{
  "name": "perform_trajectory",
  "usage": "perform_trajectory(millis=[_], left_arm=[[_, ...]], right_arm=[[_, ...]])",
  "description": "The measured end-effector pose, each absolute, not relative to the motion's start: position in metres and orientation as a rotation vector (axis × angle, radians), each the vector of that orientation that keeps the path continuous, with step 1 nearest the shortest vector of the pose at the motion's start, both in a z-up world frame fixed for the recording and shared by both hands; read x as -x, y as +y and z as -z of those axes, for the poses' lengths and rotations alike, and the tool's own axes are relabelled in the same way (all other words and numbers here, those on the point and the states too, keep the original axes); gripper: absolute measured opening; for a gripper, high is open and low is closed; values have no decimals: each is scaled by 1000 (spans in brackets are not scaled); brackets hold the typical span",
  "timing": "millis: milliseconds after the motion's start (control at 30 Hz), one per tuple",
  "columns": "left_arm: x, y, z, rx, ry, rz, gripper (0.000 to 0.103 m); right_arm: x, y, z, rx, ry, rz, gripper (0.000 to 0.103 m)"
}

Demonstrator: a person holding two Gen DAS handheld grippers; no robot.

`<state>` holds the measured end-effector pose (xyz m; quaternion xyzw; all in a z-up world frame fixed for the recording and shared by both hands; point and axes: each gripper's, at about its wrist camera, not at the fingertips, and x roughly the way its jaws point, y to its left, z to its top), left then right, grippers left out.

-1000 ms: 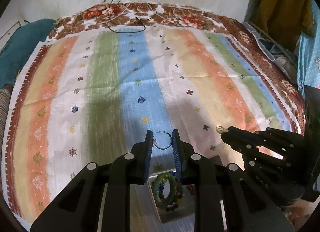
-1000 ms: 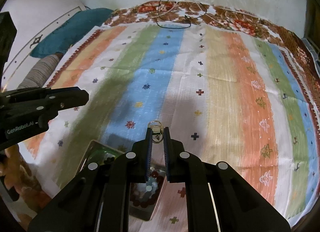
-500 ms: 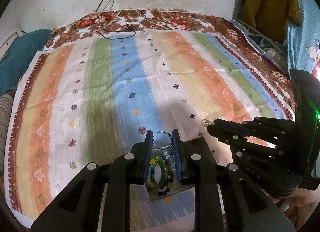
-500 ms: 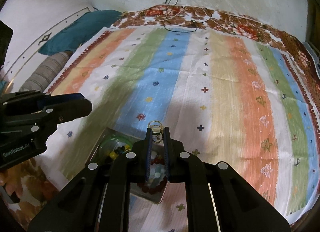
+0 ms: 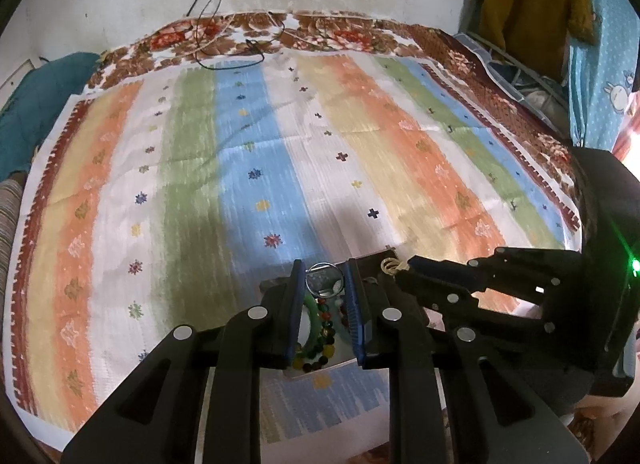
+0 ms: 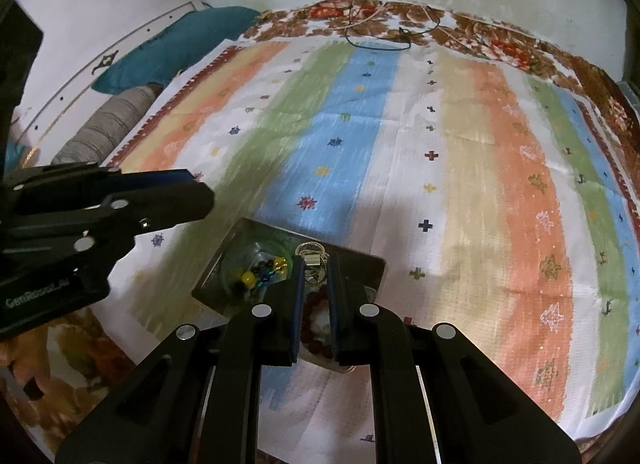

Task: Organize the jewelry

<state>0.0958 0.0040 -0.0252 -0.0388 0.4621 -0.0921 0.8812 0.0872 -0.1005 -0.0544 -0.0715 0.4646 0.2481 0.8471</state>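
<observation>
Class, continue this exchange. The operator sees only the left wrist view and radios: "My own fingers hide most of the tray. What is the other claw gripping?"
Observer: The right wrist view shows the right claw shut on a cluster of small gold loops, not a single ring.
Operator: My left claw holds the thin ring over the tray. Is the other claw over it too?
Observer: Yes. The loops hang above the metal tray, near its far edge.
Operator: What lies under that claw?
Observer: A reddish-brown bead bracelet shows between its fingers, beside the green bangle.
</observation>
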Motion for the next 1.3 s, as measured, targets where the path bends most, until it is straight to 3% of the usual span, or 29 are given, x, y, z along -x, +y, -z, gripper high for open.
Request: perform_trajectory(millis=[133,167,200,300,367,500,867,1067,1300], left_arm=[[-96,12,24,102,961,164,33],[-95,13,23,111,957,166,35],[-94,15,23,124,955,171,36],[-91,19,22,133,953,158,38],[-87,19,21,134,951,158,47],[-74,19,21,131,947,171,55],[-42,19,19,98,915,161,89],[-32,16,21,80,909,160,97],[-20,11,20,57,895,133,97]], right_arm=[[-85,-101,56,167,981,-512,18],[-83,-102,55,167,977,-509,32],[-82,-103,53,163,967,-511,39],[-78,-106,50,163,954,-513,40],[-76,-109,48,159,949,-510,41],[-70,-118,44,150,935,-504,49],[-49,-148,33,112,889,-494,69],[-41,-152,32,113,872,-504,80],[-31,-159,31,81,862,-515,93]])
